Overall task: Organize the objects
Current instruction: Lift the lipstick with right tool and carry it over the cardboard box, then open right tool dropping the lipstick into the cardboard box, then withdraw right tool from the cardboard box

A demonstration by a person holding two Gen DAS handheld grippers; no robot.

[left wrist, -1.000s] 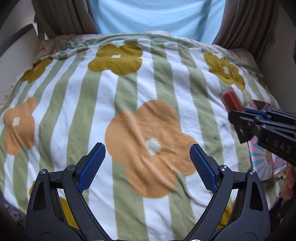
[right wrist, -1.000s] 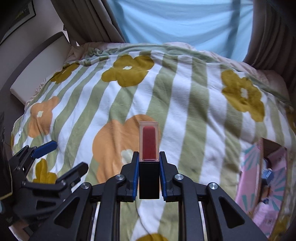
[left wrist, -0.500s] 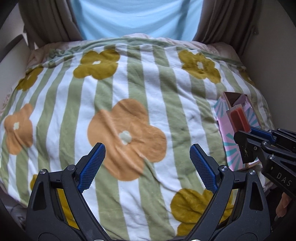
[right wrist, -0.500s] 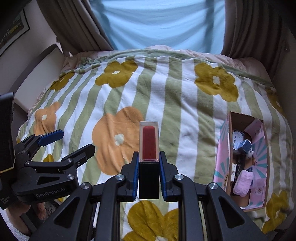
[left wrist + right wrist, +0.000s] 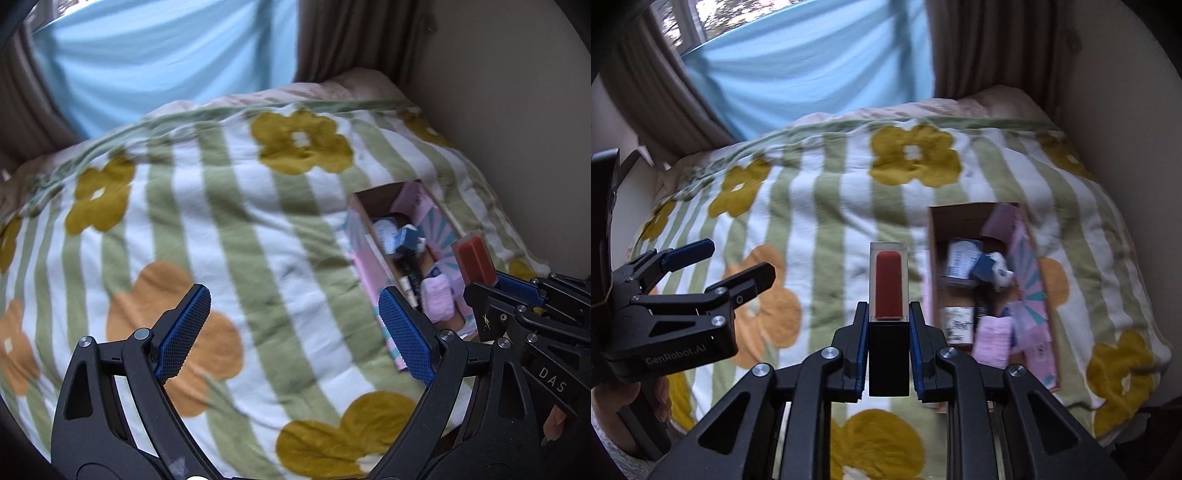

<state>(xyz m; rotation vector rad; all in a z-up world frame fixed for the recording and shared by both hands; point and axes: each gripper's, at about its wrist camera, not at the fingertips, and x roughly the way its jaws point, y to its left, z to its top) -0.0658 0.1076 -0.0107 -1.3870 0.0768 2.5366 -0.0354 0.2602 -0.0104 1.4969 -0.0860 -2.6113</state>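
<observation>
Left wrist view: the left gripper (image 5: 293, 332) hangs with fingers spread wide and empty over the striped blanket (image 5: 229, 236). The pink box (image 5: 373, 258), at the frame's right edge half a second ago, now sits nearer the middle, its clutter visible.

Right wrist view: the right gripper (image 5: 888, 332) stays clenched on the red lipstick (image 5: 888, 284), held just left of the box (image 5: 936, 258), which has come closer.
</observation>
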